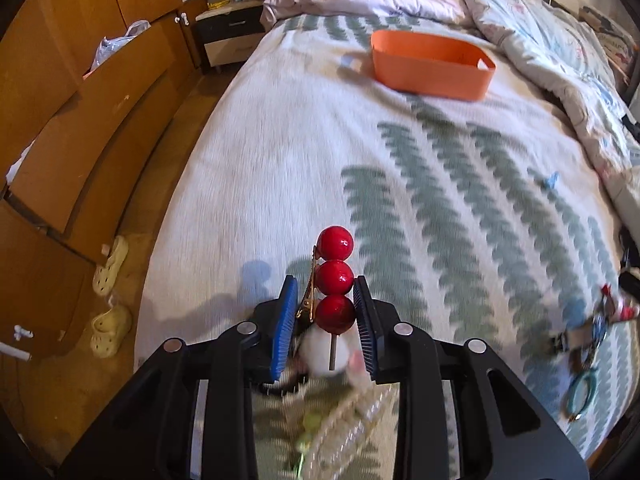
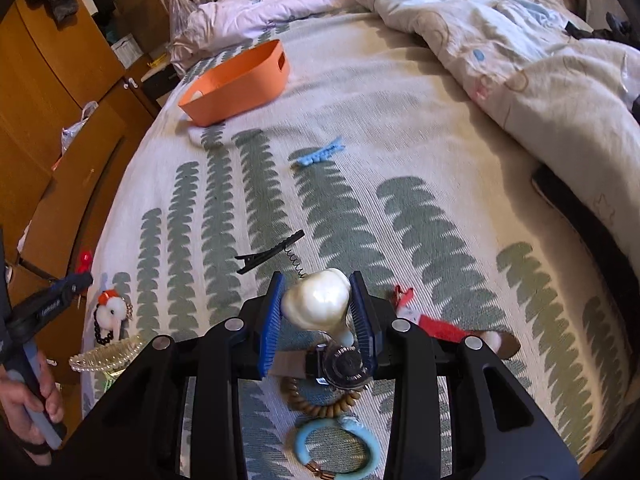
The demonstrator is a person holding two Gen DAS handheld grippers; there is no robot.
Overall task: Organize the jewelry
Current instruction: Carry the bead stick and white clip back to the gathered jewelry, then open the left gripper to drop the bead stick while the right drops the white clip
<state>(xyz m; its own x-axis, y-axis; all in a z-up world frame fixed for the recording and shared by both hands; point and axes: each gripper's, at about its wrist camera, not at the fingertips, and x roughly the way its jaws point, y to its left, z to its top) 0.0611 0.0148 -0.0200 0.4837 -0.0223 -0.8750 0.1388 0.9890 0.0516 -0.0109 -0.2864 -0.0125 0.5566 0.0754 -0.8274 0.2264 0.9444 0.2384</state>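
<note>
On the leaf-patterned bedspread (image 2: 360, 128) no writing can be read. Between the left gripper's (image 1: 326, 312) blue pads sits a hair clip (image 1: 335, 276) with three red balls, clamped at the lowest ball, the other two sticking out beyond the tips. Right gripper (image 2: 318, 304) is clamped on a pearly white clip (image 2: 318, 300). An orange bin (image 1: 430, 66) lies well ahead of both, apart from them.

1. Left tongs (image 1: 326, 316): angled steeply down over the bed (image 1: 280, 152), blue pads clamped on a red three-ball hair clip (image 1: 335, 276).
2. Right tongs (image 2: 318, 312): angled steeply down over the bed, pads clamped on a pearly white hair clip (image 2: 318, 304).
3. Left hand (image 2: 30, 416): wrapped around its tongs' handle, beside the bed's edge.
</note>
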